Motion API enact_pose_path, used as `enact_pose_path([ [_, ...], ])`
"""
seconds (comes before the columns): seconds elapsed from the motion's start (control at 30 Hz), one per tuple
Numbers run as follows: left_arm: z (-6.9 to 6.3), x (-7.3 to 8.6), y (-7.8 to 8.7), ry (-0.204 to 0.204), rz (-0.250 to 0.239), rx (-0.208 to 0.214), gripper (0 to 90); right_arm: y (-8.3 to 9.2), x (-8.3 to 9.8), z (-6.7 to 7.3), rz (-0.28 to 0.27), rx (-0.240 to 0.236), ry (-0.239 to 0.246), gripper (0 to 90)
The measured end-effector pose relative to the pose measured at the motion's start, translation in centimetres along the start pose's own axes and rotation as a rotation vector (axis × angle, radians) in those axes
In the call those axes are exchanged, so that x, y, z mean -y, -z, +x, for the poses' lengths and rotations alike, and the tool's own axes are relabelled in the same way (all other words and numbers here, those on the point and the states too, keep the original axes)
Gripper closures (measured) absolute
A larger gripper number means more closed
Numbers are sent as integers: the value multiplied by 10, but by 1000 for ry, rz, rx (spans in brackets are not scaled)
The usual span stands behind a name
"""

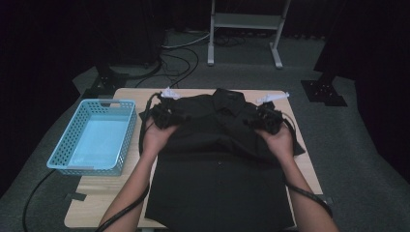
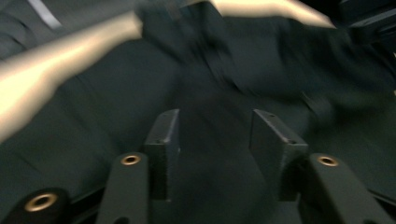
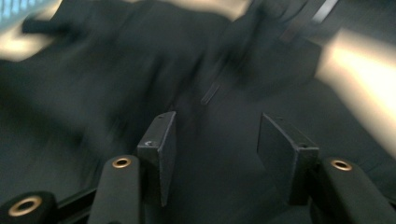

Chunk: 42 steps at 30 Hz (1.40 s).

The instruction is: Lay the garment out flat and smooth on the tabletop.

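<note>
**Black shirt spread on the table, both tongs parted above it**

The room was dark, with grey carpet, cables on the floor and a white metal stand at the far side. A light wooden table [image 1: 96, 186] stood in the middle. The high view took in the whole layout: a black shirt [image 1: 220, 179] lay across the table's middle and right, collar at the far end, hem hanging over the near edge, its upper part bunched and partly folded. A pale blue basket [image 1: 65, 140] sat on the table's left side, just beside the shirt.

From above, the left gripper [image 1: 163, 115] sat at the shirt's far left shoulder and the right gripper [image 1: 269, 118] at its far right shoulder, each in a hand with a cable trailing back toward the near edge. How the jaws stood could not be made out from there.

The gripper views supplied that. The left gripper [image 2: 214, 135] view showed its jaws spread apart over blurred dark cloth, with no fabric pinched between them, and bare table at the far left. The right gripper [image 3: 215, 140] view showed the same: jaws parted over the shirt, nothing clamped, pale table at the right and a sliver of blue at the top left corner.
</note>
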<state>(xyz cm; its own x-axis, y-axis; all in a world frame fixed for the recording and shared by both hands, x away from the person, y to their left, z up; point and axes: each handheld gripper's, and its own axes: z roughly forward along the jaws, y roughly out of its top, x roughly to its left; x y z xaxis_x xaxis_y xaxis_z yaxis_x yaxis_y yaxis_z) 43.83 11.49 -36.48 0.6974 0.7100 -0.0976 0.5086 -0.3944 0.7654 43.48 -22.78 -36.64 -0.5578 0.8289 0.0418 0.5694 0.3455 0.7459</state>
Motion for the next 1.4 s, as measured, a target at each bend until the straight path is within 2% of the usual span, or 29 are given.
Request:
enact_pose_path([
  [0.07, -8, 20, -11, 2, 50, 20, 511, -14, 26, 3, 73, -37, -32, 449],
  [0.17, -20, 44, -20, 0, 95, 37, 485, -23, 58, 15, 123, -58, -31, 424],
  [0.23, -27, 57, -23, 5, 110, 53, 467, -23, 73, 23, 130, -45, -30, 418],
  [0.3, -32, 67, -24, -3, 131, 41, 441, -20, 84, 28, 128, -56, -40, 398],
  [0.37, -37, 74, -22, 3, 132, 46, 439, -15, 92, 35, 116, -55, -37, 394],
  [0.43, -42, 81, -18, -2, 126, 43, 421, -9, 98, 41, 104, -37, -20, 379],
  [0.53, -49, 90, -15, -17, 138, 44, 410, 6, 106, 48, 25, -62, -36, 360],
  [0.6, -52, 95, -16, -28, 161, 42, 391, 10, 112, 53, 18, -78, -5, 338],
  [0.67, -53, 99, -16, -28, 168, 39, 382, 8, 116, 57, 35, -79, 22, 339],
  [0.73, -53, 102, -17, -19, 179, 52, 370, 4, 121, 57, 71, -77, 22, 352],
  [0.93, -59, 113, -20, -26, 235, 68, 344, -8, 134, 61, 159, -30, 35, 356],
  [0.97, -60, 115, -21, -19, 244, 72, 339, -7, 136, 61, 149, -30, 31, 356],
  [1.0, -62, 117, -20, -28, 233, 69, 334, -7, 137, 62, 147, -28, 25, 357],
  [1.13, -69, 121, -17, -31, 233, 72, 332, -2, 140, 69, 167, -3, 45, 356],
  [1.23, -76, 125, -13, -29, 230, 74, 332, 4, 144, 76, 197, -6, 49, 357],
  [1.3, -83, 129, -9, -17, 234, 84, 333, 12, 150, 82, 200, -10, 57, 356],
  [1.4, -94, 135, -3, -33, 246, 88, 335, 22, 162, 91, 189, -25, 69, 343],
])
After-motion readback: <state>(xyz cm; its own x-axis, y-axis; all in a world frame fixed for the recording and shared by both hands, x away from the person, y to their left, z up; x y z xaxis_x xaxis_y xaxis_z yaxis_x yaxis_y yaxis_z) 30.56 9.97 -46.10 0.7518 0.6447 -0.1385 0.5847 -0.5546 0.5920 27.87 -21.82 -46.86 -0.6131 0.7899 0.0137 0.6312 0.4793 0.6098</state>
